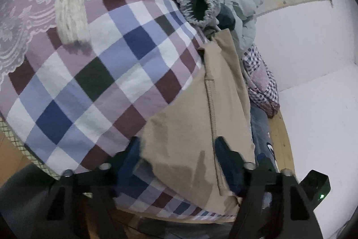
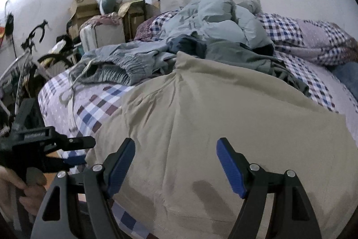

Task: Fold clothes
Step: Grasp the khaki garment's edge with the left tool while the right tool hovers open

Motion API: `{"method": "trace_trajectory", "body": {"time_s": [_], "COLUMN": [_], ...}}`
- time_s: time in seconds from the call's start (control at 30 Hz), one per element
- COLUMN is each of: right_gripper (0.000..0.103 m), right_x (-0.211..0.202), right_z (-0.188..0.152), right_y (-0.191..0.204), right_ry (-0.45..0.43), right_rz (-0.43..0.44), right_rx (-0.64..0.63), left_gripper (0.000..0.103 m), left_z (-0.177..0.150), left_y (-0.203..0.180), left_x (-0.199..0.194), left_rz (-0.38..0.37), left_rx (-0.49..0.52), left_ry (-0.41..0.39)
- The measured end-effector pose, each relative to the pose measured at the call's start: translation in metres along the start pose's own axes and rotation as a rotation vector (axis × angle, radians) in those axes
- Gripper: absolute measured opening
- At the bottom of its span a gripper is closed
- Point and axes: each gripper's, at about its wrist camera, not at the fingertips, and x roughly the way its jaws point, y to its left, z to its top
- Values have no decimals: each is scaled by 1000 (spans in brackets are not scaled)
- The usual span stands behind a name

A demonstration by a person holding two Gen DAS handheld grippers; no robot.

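A beige garment [image 1: 190, 127] lies spread on the checked bed sheet [image 1: 89, 82], near the bed's front edge. My left gripper [image 1: 179, 149] is open, its blue-padded fingers [image 1: 223, 156] standing on either side of the garment's near corner. In the right wrist view the same beige garment [image 2: 223, 115] fills the foreground with a few creases. My right gripper [image 2: 175, 149] hovers open just over its near part, nothing between the pads. The left gripper [image 2: 87, 150] shows at the garment's left edge, held by a hand [image 2: 13, 189].
Behind the beige garment lies a heap of clothes: grey sweatpants [image 2: 116, 64], a pale blue padded jacket [image 2: 223, 15] and a dark green piece [image 2: 246, 55]. A cream fringed strap [image 1: 71, 15] crosses a lace cover [image 1: 22, 15]. Boxes [image 2: 82, 6] and a bicycle [image 2: 33, 53] stand left of the bed.
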Motion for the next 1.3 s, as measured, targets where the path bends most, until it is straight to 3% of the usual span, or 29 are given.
{"method": "trace_trajectory", "body": {"time_s": [0.03, 0.3, 0.67, 0.97, 1.3], "right_gripper": [79, 79, 79, 79, 76], "right_x": [1, 13, 16, 35, 64], "right_z": [-1, -6, -25, -50, -26], "right_y": [2, 25, 89, 137, 124], "right_ry": [3, 12, -2, -55, -60], "right_rz": [-1, -8, 47, -76, -210], "right_rx": [-9, -106, -363, -624, -537], "left_gripper": [41, 11, 6, 6, 4], "left_z": [0, -1, 0, 2, 10], "left_y": [1, 5, -1, -11, -17], "left_x": [2, 1, -11, -11, -14], "left_rz": [3, -7, -117, -190, -270], "left_rx": [-6, -11, -2, 31, 29], "left_ry": [5, 21, -2, 11, 15]}}
